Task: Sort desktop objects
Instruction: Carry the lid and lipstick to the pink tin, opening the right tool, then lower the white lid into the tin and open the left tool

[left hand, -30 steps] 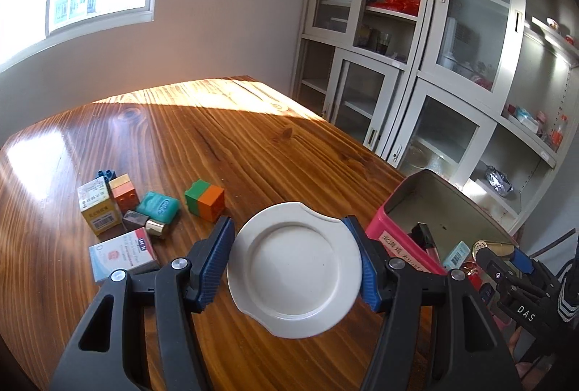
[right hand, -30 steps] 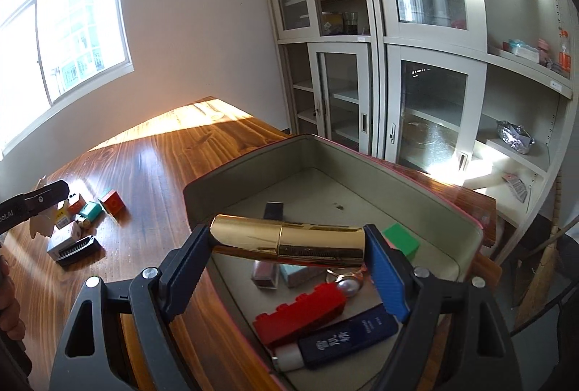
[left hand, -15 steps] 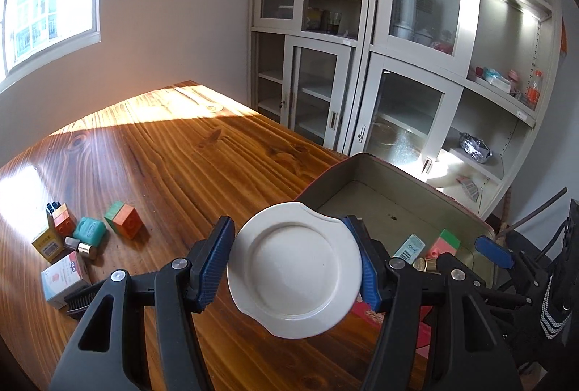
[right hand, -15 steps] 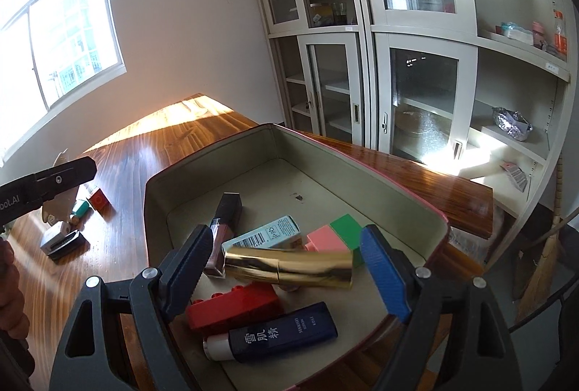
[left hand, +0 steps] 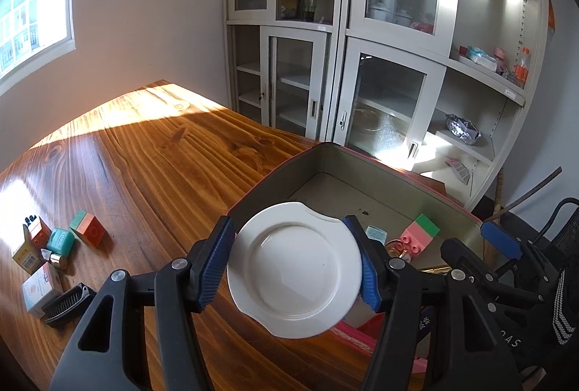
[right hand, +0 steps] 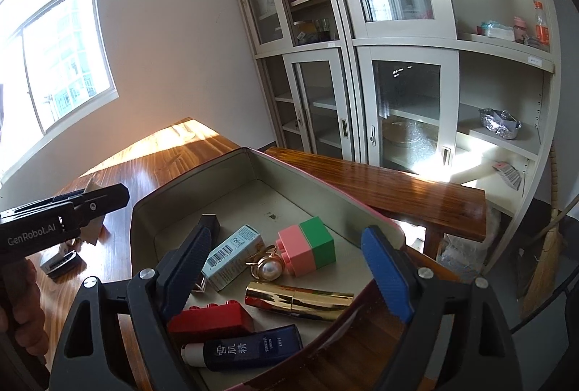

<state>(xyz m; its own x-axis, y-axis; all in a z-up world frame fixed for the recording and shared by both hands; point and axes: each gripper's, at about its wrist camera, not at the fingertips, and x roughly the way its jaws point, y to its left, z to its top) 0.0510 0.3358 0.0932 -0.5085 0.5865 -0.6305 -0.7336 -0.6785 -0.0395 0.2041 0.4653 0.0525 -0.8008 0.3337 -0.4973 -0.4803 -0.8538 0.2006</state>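
Left gripper (left hand: 295,264): jaws clamp a white plate (left hand: 294,270) by its rim, at frame centre, over the near wall of the tin (left hand: 383,170). Right gripper (right hand: 289,271): jaws wide and empty, over the tin's lower half. In the tin lie a gold tube (right hand: 298,297), red brick (right hand: 211,317), blue bottle (right hand: 246,349), pink-green block (right hand: 307,246), teal box (right hand: 231,255) and pearl ring (right hand: 267,268); these look sorted. Still on the table (left hand: 163,166), lower left: a green-orange block (left hand: 88,228), small boxes (left hand: 38,286) and a comb (left hand: 67,304).

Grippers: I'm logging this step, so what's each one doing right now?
Left gripper: shut on the plate.
Right gripper: open, empty, above the box.
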